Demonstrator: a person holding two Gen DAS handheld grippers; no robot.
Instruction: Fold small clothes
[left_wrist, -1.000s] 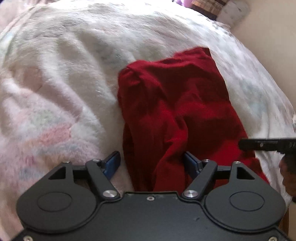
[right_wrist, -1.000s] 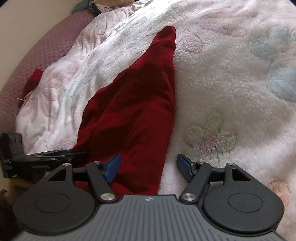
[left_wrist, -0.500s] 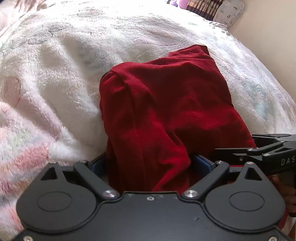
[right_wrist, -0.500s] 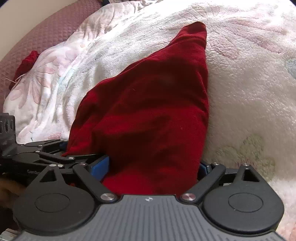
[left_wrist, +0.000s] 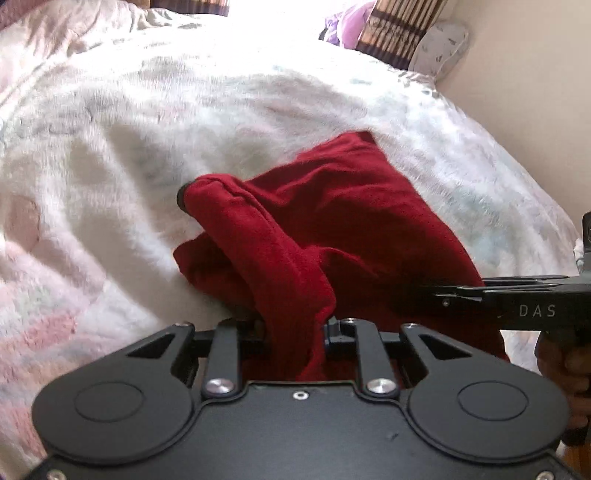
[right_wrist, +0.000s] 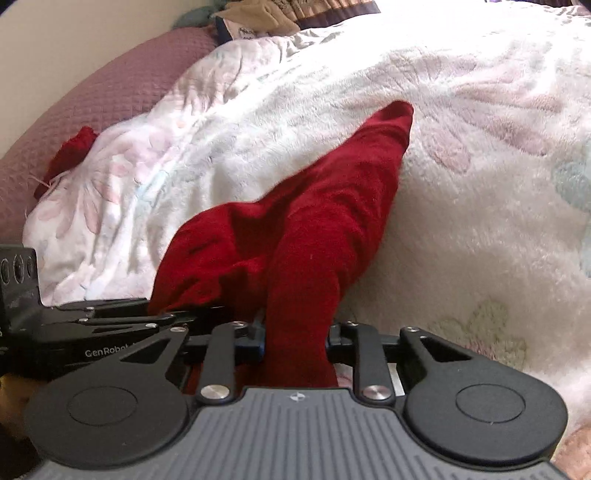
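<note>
Left hand-held gripper (left_wrist: 293, 328) and right hand-held gripper (right_wrist: 295, 332), each clamped on the near edge of the red garment (left_wrist: 332, 229); the cloth runs lengthwise away from both over the blanket (left_wrist: 110, 166), its far end resting there, neither gripper nearer

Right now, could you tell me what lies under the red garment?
The fluffy white floral blanket shows all around the red garment, so it presumably continues beneath. The part directly under the cloth is covered. Both claws, left and right, pinch its near edge.
</note>
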